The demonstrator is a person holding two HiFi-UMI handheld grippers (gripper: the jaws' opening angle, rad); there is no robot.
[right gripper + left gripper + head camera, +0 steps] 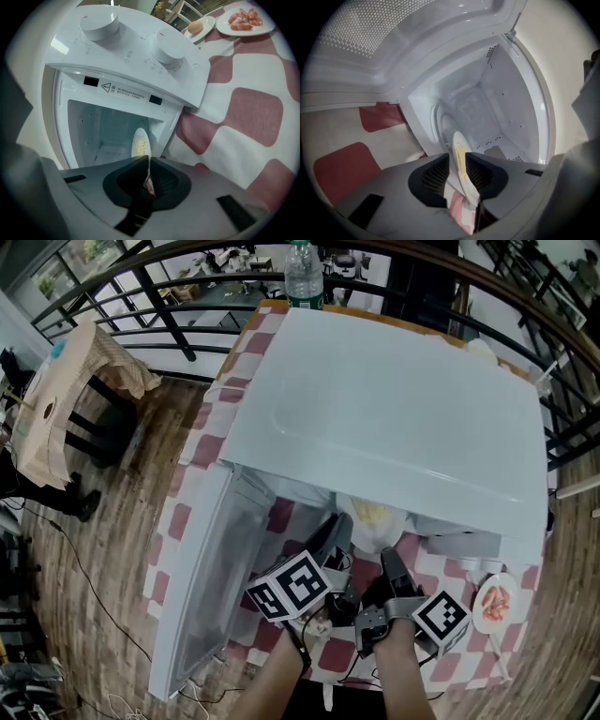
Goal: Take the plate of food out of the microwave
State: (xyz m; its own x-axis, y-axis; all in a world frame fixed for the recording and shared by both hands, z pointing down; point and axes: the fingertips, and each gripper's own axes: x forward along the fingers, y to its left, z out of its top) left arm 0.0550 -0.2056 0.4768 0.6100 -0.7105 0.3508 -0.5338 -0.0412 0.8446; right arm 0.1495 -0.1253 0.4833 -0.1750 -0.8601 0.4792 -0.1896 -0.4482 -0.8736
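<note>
Head view: door (202, 582) beside left gripper (337, 526), jaws apart — right gripper (388, 557) jaws clamp plate (375, 515).

My left tongs (458, 171) and right tongs (146, 176) are grey with black ribbed pads (433, 176). Each carries a white cube (293, 585) with black square markers. The microwave (394, 409) is white inside and out, with small black marks under its dials. The plate (461, 161) at its mouth is white, and the food (139, 147) on it is yellow. Under the microwave, the desk's cloth (183, 521) is checked red and white. To the microwave's right, a white dish (495, 604) holds pink-red meat. The floor (131, 484) to its left is brown wood.
</note>
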